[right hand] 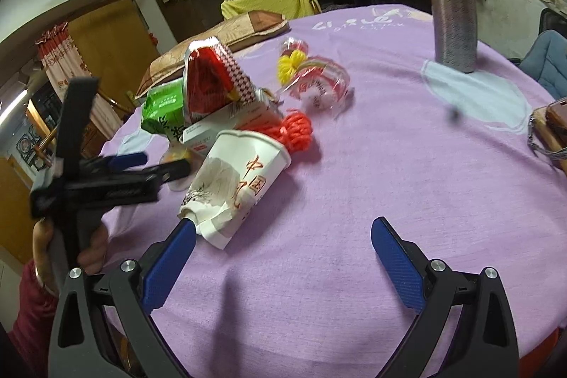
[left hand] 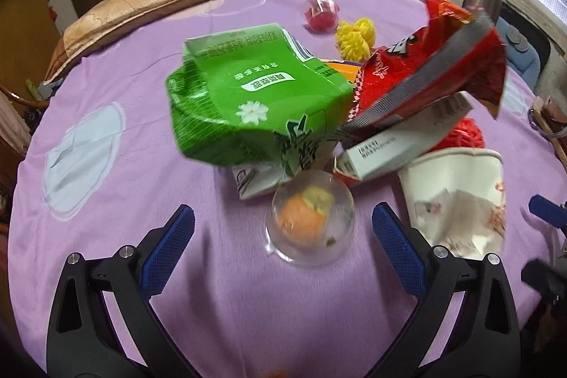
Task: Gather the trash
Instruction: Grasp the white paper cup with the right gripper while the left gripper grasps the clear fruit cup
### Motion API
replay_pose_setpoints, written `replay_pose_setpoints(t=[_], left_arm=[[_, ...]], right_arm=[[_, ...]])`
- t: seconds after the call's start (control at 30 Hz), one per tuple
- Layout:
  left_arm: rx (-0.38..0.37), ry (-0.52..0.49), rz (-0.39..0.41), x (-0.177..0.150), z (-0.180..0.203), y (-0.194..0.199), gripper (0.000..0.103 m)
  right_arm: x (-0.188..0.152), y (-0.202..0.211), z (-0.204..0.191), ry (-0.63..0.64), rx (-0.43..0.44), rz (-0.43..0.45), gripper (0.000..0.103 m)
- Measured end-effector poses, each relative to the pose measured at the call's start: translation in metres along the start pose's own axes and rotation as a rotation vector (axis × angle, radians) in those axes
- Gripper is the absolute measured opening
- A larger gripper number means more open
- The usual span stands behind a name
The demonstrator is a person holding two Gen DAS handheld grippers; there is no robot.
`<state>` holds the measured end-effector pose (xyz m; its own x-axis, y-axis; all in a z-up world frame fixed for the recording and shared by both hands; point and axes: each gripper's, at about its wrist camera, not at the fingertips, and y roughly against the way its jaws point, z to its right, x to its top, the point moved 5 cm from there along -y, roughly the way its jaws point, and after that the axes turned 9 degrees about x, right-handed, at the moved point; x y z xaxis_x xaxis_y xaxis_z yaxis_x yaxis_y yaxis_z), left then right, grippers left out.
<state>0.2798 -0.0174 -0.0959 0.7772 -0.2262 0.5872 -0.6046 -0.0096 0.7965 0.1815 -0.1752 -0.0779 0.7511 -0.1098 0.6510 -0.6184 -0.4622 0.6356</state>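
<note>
Between the open left tongs (left hand: 283, 229) lies a clear cup (left hand: 312, 218).

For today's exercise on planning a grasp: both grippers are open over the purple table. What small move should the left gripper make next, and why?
Probably ease the left gripper forward and close on the clear plastic cup. Its jaws stand wide open with the cup lying on the tablecloth between and just beyond the blue fingertips, nearer than the green carton and the paper cup.
</note>
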Motion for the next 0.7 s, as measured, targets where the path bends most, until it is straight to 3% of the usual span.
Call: replay_pose_setpoints(t=[0.13, 0.3, 0.43, 0.63, 0.7], left_arm=[[0.039, -0.023, -0.022, 0.002, -0.005, -0.014, 0.097], [-0.008, -0.033, -0.042, 0.002, -0.016, -0.021, 0.098], [-0.085, -0.036, -0.067, -0.002, -0.034, -0.027, 0.098], [-0.067, -0.038, -0.066, -0.014, -0.064, -0.023, 0.098], [-0.061, -0.039, -0.066, -0.013, -0.063, -0.022, 0.098]], right_arm=[[-0.003, -0.009, 0.000, -0.014, 0.010, -0.045, 0.097], [-0.007, -0.013, 0.001, -0.014, -0.001, -0.066, 0.097], [-0.010, -0.016, -0.002, 0.034, -0.022, -0.085, 0.099], [-0.022, -0.024, -0.014, 0.215, -0.118, -0.128, 0.099], [-0.021, -0.023, -0.012, 0.191, -0.104, -0.122, 0.099]])
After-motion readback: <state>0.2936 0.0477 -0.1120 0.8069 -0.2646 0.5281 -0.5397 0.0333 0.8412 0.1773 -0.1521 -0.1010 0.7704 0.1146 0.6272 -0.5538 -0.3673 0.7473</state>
